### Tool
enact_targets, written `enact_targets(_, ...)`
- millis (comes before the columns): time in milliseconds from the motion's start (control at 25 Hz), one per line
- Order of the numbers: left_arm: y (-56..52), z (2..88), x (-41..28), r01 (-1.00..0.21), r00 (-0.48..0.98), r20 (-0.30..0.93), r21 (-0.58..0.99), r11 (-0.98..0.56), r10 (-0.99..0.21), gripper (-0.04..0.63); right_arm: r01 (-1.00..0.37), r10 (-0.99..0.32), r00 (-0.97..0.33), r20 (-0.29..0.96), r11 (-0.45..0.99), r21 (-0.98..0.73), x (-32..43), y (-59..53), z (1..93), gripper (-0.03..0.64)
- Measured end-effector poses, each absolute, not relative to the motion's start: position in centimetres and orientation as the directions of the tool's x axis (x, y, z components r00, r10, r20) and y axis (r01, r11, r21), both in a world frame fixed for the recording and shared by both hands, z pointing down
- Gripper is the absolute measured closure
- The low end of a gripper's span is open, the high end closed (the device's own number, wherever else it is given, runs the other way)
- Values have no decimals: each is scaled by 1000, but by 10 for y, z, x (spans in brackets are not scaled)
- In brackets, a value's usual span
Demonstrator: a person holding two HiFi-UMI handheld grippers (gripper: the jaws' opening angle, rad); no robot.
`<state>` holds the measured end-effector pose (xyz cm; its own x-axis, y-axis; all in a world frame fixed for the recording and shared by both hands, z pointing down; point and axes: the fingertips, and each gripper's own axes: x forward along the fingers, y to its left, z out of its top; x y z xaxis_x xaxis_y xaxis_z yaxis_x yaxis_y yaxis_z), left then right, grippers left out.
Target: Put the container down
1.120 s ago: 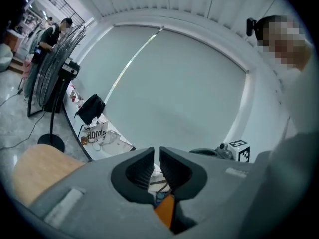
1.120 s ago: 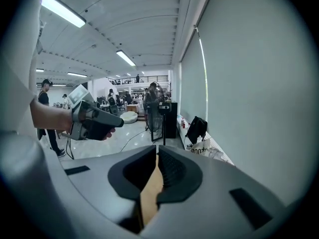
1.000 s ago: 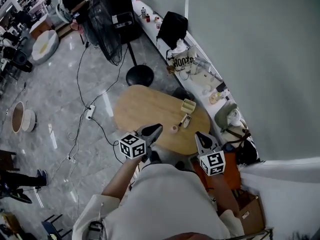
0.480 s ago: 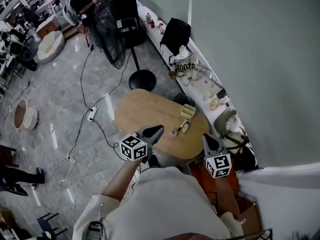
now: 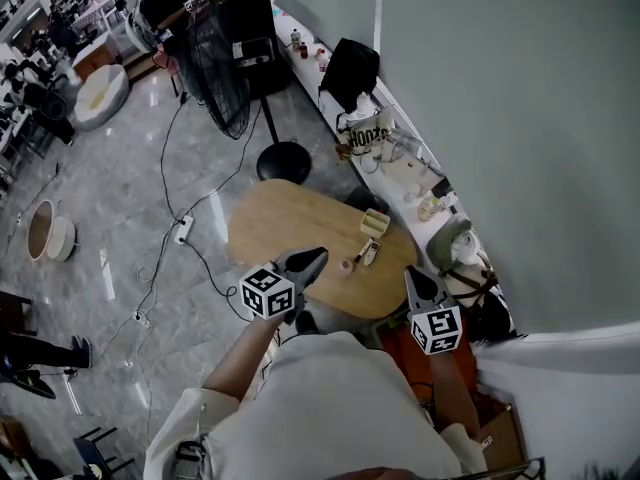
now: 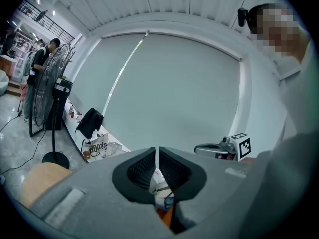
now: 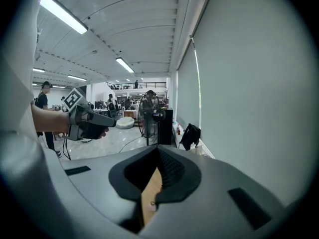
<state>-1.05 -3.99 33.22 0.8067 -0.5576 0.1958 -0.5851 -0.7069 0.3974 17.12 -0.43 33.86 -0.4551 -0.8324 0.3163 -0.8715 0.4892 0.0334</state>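
Two items: left gripper (image 5: 314,259) and right gripper (image 5: 411,276), both closed, empty; container (image 5: 376,222) sits on desk (image 5: 285,223); keeping both clear seems wisest.

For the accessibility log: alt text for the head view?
Seen from above, a person holds the left gripper and right gripper, both shut and empty, at the near edge of an oval wooden table. A small pale container stands on its far side.

- One wooden counter (image 5: 275,223)
- One pale container (image 5: 375,221)
- One small roll (image 5: 347,265)
- Two tongs: left tongs (image 5: 316,256), right tongs (image 5: 410,272)
- One standing fan (image 5: 215,68)
- One black bag (image 5: 350,68)
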Motion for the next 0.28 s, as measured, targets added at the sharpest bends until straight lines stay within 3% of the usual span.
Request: enact_targets(280, -40, 335, -10, -586, 806, 201, 405, -702, -557, 561, -870, -831, -455, 320, 491, 39, 171, -7, 340, 614)
